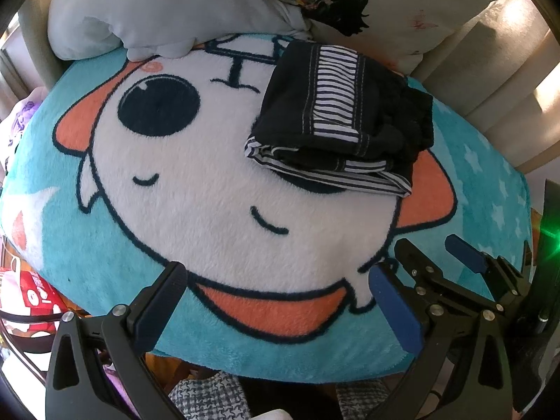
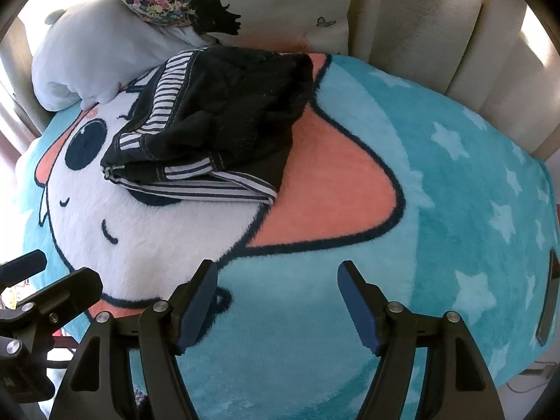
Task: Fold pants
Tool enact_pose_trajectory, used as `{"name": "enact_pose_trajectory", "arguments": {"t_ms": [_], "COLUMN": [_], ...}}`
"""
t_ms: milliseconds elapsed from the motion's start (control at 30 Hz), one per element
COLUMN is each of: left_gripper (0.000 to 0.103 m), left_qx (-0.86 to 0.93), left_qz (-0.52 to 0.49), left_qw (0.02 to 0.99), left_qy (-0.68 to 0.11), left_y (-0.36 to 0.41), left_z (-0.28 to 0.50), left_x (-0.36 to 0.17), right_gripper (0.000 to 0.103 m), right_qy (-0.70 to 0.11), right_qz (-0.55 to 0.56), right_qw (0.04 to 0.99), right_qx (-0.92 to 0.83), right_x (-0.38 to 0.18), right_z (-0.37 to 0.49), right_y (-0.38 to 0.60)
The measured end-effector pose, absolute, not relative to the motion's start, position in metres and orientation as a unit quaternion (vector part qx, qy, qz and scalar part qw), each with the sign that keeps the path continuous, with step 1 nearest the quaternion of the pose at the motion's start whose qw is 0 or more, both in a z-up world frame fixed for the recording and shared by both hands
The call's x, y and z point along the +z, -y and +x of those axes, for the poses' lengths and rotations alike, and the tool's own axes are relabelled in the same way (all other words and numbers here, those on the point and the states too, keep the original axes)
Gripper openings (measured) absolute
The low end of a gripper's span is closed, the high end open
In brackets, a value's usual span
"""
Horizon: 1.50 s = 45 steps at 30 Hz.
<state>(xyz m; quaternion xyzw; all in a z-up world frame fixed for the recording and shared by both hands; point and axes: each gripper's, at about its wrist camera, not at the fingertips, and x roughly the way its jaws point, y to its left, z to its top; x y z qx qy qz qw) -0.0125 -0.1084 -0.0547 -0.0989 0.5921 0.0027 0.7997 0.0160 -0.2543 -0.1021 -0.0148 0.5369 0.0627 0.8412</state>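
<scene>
The cartoon-face blanket point(image 1: 217, 189) is being used as a soft, flat work surface, and the pants point(image 1: 346, 115) are lying on its far part as a compact folded bundle over the face's second eye, so the folding is judged nearly or fully complete. The left gripper point(image 1: 280, 301) and right gripper point(image 2: 276, 301) are being held apart and empty above the blanket's near edge, well clear of the bundle, probably so that the fold is not being disturbed.

your right gripper point(image 2: 276, 301) hangs over the turquoise cartoon blanket point(image 2: 437, 210), jaws wide apart with nothing between them. the folded pants point(image 2: 217, 119), black with striped trim, lie on the blanket well beyond the gripper. your left gripper point(image 2: 52, 280) pokes in at the blanket's left edge.
</scene>
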Motion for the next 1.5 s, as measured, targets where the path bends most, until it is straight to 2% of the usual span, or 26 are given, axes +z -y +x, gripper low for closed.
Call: {"name": "enact_pose_trajectory", "arguments": {"t_ms": [1500], "left_gripper": [0.103], "left_qx": [0.005], "left_qz": [-0.113], "left_qw": [0.789], "left_qy": [-0.603], "left_y": [0.098], "left_z": [0.005], "left_x": [-0.067], "right_gripper": [0.076], "right_qy": [-0.544], "right_qz": [-0.019], "right_qw": [0.837], "right_qx": [0.061], "right_x": [-0.111], "right_z": [0.025], "right_y": [0.252]}}
